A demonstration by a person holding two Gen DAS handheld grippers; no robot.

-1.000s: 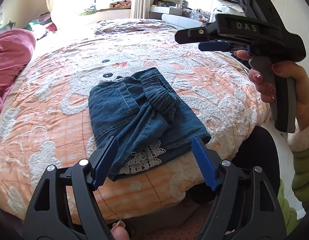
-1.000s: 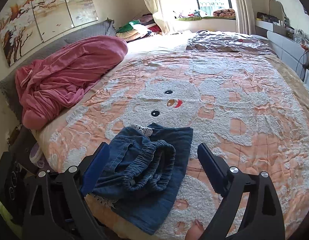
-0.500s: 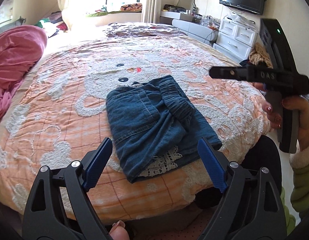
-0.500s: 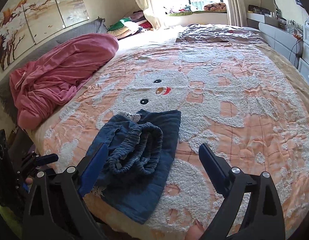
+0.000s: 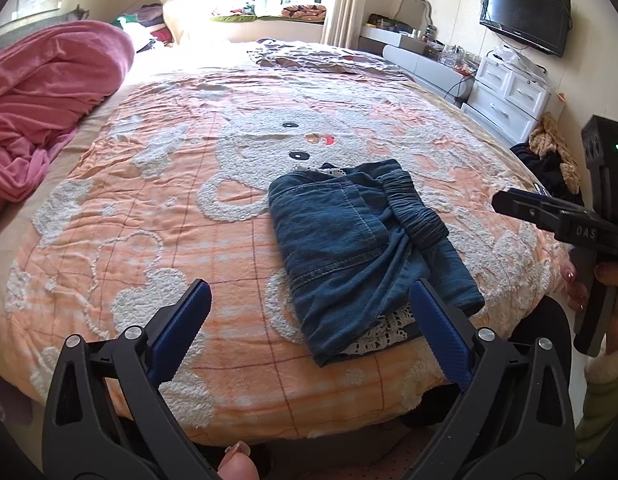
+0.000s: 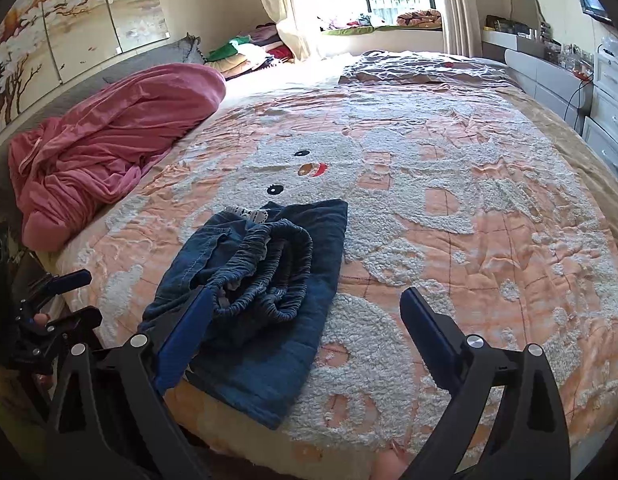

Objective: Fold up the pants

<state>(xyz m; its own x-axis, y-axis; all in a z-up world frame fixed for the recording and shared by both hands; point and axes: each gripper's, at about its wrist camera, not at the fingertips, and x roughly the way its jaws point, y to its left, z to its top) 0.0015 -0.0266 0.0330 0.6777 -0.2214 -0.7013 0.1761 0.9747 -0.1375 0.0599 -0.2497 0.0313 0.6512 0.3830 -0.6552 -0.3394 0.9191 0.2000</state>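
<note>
The folded blue denim pants (image 5: 365, 240) lie near the bed's front edge, elastic waistband on top and white lace peeking out underneath. My left gripper (image 5: 309, 292) hovers in front of them. Its jaws are opening wide and the blue pads (image 5: 181, 328) touch nothing. My right gripper (image 6: 307, 296) is open above the pants' (image 6: 265, 280) near end, its left finger over the waistband, gripping nothing. A hand holds the right gripper (image 5: 557, 216) at the right edge of the left wrist view. The left gripper (image 6: 57, 300) shows at the far left of the right wrist view.
An orange bedspread with a white fleece bear (image 5: 269, 140) covers the bed. A pink blanket (image 6: 109, 140) is heaped at the left, by the headboard. White drawers (image 5: 509, 96), a wall TV (image 5: 525, 12) and a clothes pile (image 5: 553, 156) stand to the right of the bed.
The left gripper's jaws have spread wider and it has shifted left, so the pants now sit right of centre in its view. The right gripper has sunk lower. The pants have not moved.
</note>
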